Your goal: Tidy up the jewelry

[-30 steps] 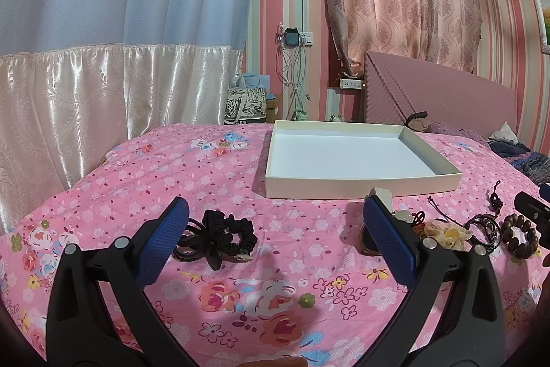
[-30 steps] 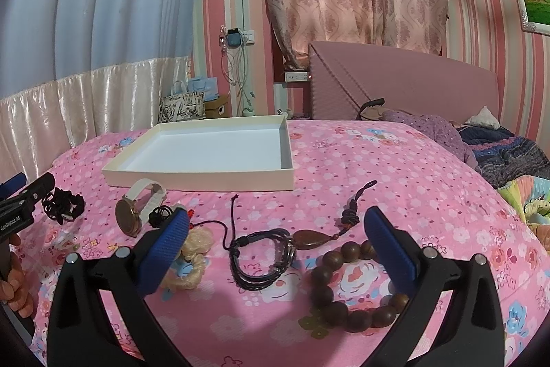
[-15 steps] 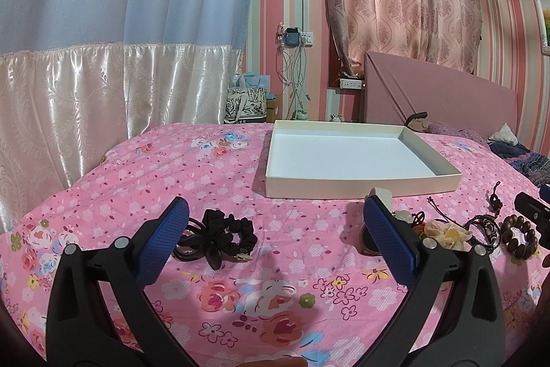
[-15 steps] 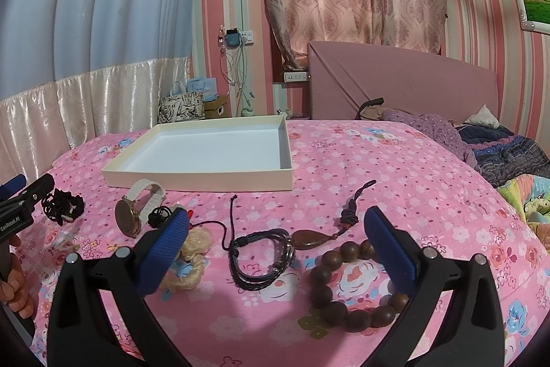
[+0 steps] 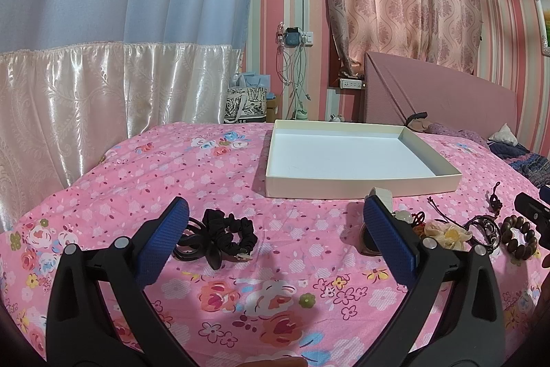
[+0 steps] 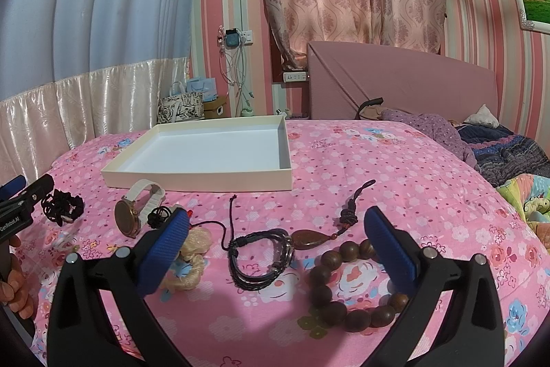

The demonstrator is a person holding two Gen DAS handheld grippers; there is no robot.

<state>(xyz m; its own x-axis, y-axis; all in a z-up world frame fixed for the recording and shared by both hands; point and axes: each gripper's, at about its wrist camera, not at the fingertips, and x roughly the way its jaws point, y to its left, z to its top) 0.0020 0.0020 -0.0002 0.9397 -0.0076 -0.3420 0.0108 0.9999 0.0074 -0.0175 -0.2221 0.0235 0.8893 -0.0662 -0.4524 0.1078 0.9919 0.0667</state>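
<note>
you hadn't picked anything yet, both the left gripper [image 5: 275, 231] and right gripper [image 6: 276, 231] hung released over the bedspread [image 6: 395, 167], wooden bead bracelet [image 6: 347, 288] right under your right one, so i'd guess grab that next for the empty white tray [image 6: 206, 176].

The tray [image 6: 206, 176] lies bare inside, with open bedspread [image 6: 395, 167] to its right; along its near wall the watch [image 6: 134, 212], cords [image 6: 233, 222], leather bracelet [image 6: 261, 258] and beads [image 6: 343, 291] crowd the way
</note>
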